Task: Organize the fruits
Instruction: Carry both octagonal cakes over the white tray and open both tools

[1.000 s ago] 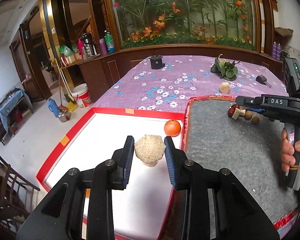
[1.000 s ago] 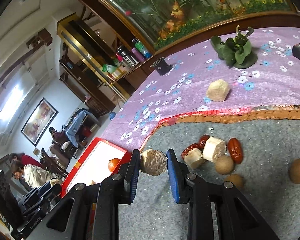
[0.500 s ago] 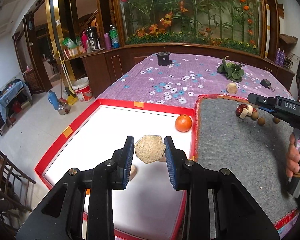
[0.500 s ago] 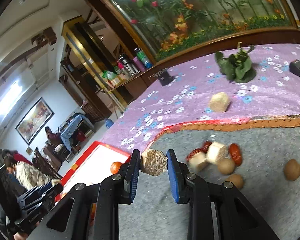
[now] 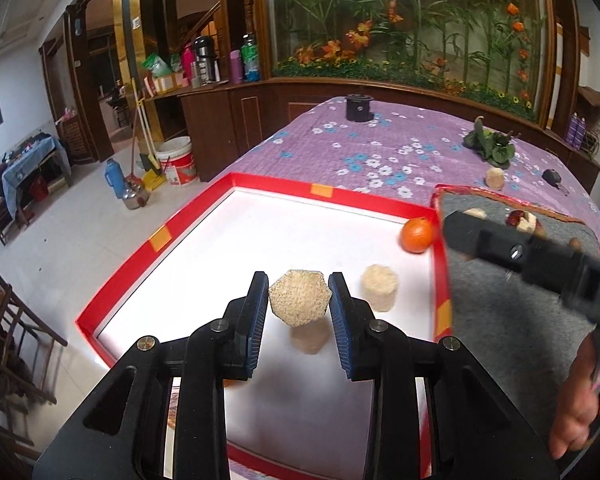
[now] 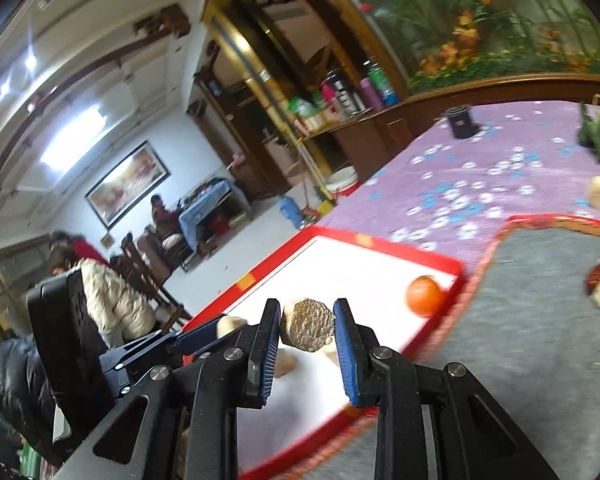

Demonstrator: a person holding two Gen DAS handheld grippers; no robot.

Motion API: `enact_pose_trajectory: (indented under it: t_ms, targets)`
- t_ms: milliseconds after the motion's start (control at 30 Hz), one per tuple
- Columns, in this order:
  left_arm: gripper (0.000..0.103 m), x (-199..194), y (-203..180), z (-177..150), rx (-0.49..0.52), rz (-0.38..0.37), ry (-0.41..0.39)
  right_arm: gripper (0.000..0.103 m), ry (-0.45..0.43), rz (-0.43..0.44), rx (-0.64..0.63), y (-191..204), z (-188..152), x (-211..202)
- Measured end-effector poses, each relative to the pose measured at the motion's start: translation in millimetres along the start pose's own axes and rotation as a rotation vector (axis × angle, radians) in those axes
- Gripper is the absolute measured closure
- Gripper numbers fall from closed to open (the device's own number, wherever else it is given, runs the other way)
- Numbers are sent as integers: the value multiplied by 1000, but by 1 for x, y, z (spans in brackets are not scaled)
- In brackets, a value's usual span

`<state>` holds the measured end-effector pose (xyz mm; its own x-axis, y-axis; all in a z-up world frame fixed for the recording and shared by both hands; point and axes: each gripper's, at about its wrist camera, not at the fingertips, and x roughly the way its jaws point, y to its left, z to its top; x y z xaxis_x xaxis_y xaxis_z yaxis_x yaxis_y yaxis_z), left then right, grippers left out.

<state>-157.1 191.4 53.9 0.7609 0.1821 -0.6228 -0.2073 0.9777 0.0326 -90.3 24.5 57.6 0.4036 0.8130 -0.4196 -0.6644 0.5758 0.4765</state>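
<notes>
Just inside the red-rimmed tray, the left gripper clamped a hexagonal tan block above the white floor, a second tan piece beside it. Over the tray's right rim, the right gripper pinched a similar block. Near the far right corner lay an orange; most of the tray floor stood bare.

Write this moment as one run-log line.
left gripper: shut on beige hexagonal block | right gripper: shut on brown hexagonal block | both above red-rimmed white tray
</notes>
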Motion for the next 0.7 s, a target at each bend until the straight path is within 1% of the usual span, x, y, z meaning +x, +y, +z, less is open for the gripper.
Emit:
enact_pose_trajectory:
  t_ms: [100,167,233,367,567,667,700]
  targets:
    - [73,5,8,-4,-14,8,11,77,36,5,-13,7,-7,19]
    - [73,8,12,-7,-22,12,16,77,62,-8,-28,9,-12,29]
    - [73,12,16,-8,-30,18,24,77,107,-17,-47,10,-17,39]
    - [73,17,19,-11,-40,24,37,77,132,-16,-76,11,-21,46]
    - [73,25,16,-16,-29,42,63,77,181,-19,-52,2,-22,57]
    - [72,27,15,-18,-34,58,74,77,229,-50,-48,1,-25,64]
    - [72,27,15,-17,-34,65,74,75,226,-57,-57,2,-25,63]
